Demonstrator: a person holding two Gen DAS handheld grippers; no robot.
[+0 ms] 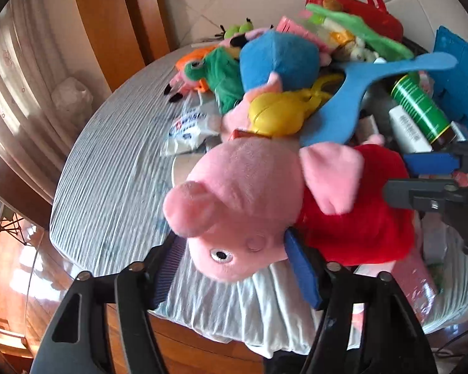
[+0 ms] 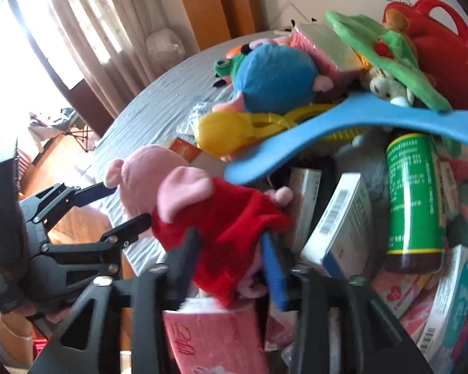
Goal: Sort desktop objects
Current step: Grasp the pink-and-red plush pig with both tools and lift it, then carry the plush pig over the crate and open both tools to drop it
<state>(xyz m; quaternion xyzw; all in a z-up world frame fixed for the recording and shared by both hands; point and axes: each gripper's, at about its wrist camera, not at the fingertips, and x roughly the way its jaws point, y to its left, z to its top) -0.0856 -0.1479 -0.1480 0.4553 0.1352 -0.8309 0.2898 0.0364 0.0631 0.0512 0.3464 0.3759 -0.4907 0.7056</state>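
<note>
Left gripper [image 1: 234,268]: its blue-padded fingers [image 1: 302,274] bracket the head of the pink pig plush [image 1: 237,199]; the pads lie against the head, so the jaws are clamped on it. Right gripper [image 2: 231,258]: its fingers [image 2: 273,268] are closed on the plush's red dress [image 2: 231,218] near the legs. The toy is thus held at both ends, above the near edge of the cloth-covered table [image 1: 109,162].

Orientation: the plush's long axis runs from the head, on the left gripper's side, to the legs, on the right gripper's side. In the left wrist view the snout points left and one eye faces the camera.

Beyond the plush: a yellow plastic toy [image 1: 274,115], a blue foam cut-out [image 1: 368,81], a blue-bodied plush [image 1: 277,59] and a green frog plush [image 1: 215,71].

Writing: the green bottle [image 2: 411,196] with a dark base carries lines of white print, too small to read. The white box [image 2: 337,227] shows a barcode. The pink box [image 2: 215,339] below the right gripper bears the handwritten figure "200". A white packet [image 1: 187,131] has blue print, illegible.

Container: a red handled basket [image 1: 368,6] at the far side; its contents cannot be told apart from the surrounding pile.
</note>
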